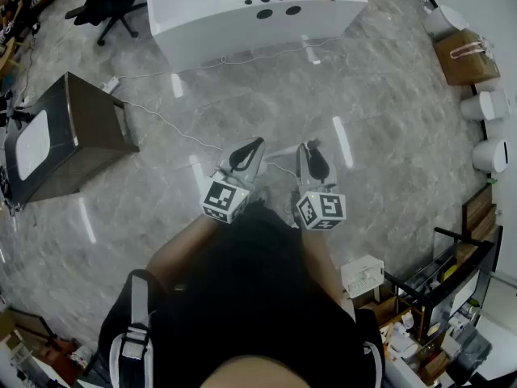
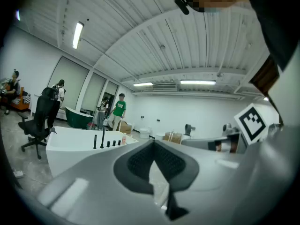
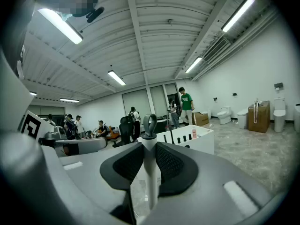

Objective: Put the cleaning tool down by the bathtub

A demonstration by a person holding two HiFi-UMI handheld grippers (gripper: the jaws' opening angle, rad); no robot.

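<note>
A white bathtub (image 1: pixel 242 14) with black taps on its rim stands at the far end of the grey stone floor, a few steps ahead of both grippers. My right gripper (image 1: pixel 313 160) is shut on the cleaning tool's white handle (image 3: pixel 150 172), which stands upright between the pads. The handle's grey hanging loop (image 3: pixel 150 124) pokes up above the right gripper (image 3: pixel 149 146). The tool's lower end is hidden. Beside it, my left gripper (image 1: pixel 242 158) is held at the same height. In the left gripper view the left gripper (image 2: pixel 153 143) is shut and holds nothing. The bathtub (image 2: pixel 75 146) lies ahead to the left.
A dark cabinet (image 1: pixel 65 136) stands on the left and a black office chair (image 1: pixel 113 2) is beside the tub. A cable (image 1: pixel 161 120) runs across the floor. Toilets (image 1: pixel 485 103) and a cardboard box (image 1: pixel 464 55) line the right wall. Cluttered shelves (image 1: pixel 436 289) sit at lower right. People stand beyond the tub.
</note>
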